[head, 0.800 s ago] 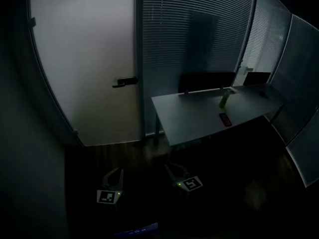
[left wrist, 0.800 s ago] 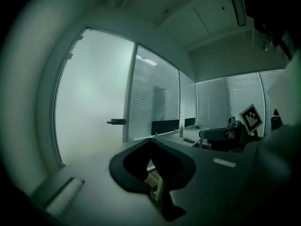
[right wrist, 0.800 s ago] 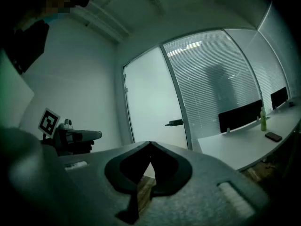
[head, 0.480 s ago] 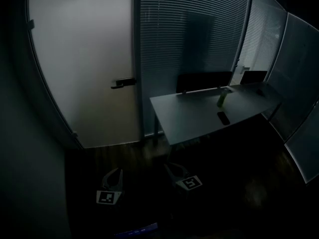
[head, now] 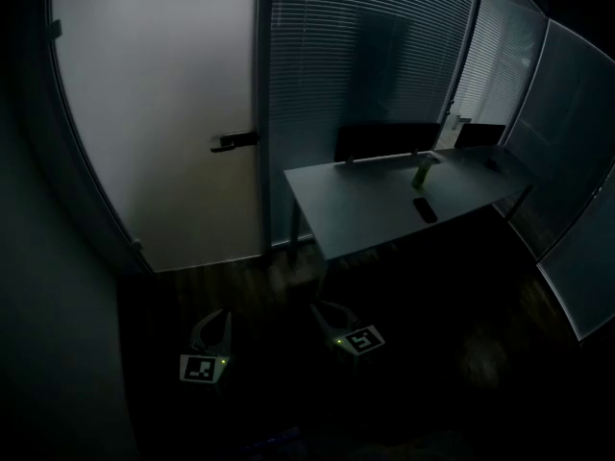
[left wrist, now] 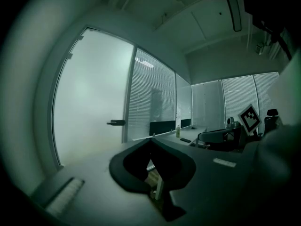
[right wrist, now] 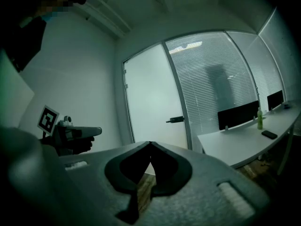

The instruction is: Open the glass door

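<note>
Both jaws together | left gripper [head: 217, 317] | right gripper [head: 323, 307] | glass door [head: 154, 113] closed

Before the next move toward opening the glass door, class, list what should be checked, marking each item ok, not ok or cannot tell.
1. Door handle in view, nothing in front of it: ok.
2. Glass door shut in its frame: ok.
3. Jaws apart, ready for the handle: not ok; left gripper and right gripper are both shut, empty.
4. Grippers at the handle: not ok; both are low, well short of it.
5. Desk clear of the approach: ok; it stands right of the door.
6. Door unlocked: cannot tell.
</note>
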Tool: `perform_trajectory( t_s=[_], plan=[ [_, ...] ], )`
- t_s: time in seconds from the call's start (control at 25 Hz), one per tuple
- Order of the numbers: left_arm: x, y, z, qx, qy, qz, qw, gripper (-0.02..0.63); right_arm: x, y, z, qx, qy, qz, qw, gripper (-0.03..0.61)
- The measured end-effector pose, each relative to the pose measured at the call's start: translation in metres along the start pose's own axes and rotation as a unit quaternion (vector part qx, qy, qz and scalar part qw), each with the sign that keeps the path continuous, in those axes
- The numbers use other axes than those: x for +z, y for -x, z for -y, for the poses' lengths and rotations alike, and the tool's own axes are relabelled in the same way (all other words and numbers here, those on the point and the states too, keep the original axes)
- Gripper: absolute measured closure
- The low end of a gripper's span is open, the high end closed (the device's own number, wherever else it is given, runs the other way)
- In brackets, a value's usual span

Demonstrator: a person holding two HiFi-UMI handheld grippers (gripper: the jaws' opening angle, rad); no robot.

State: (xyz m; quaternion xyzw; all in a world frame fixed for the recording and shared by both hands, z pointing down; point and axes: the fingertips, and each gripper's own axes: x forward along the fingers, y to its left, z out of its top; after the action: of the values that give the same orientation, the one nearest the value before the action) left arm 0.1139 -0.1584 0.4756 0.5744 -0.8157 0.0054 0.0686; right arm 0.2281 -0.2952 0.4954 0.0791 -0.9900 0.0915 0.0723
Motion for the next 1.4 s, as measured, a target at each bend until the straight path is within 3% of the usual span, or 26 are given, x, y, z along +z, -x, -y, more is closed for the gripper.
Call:
perform_trajectory(
  t_s=[0.4,0.68,1.4],
  plan=[
    [-0.001,-0.014,-0.024,0.003,0.018,0.023,0.9996,0.611,-0.005,-0.033,-0.002,0.017,0.002,-0.009,1.000,0.578],
    [-0.003,-0.068,-0.048,0.006,0.008,0.004,0.9999,0.611,0.003,-0.085,0.037,0.019,-0.009,-0.002,1.000,0.578],
    [0.029,-0.219,-0.103,0.032,-0.009,0.006,0.9994,0.611,0.039,-0.206,0.148,0.033,-0.014,0.008,0.999,0.578]
  ],
)
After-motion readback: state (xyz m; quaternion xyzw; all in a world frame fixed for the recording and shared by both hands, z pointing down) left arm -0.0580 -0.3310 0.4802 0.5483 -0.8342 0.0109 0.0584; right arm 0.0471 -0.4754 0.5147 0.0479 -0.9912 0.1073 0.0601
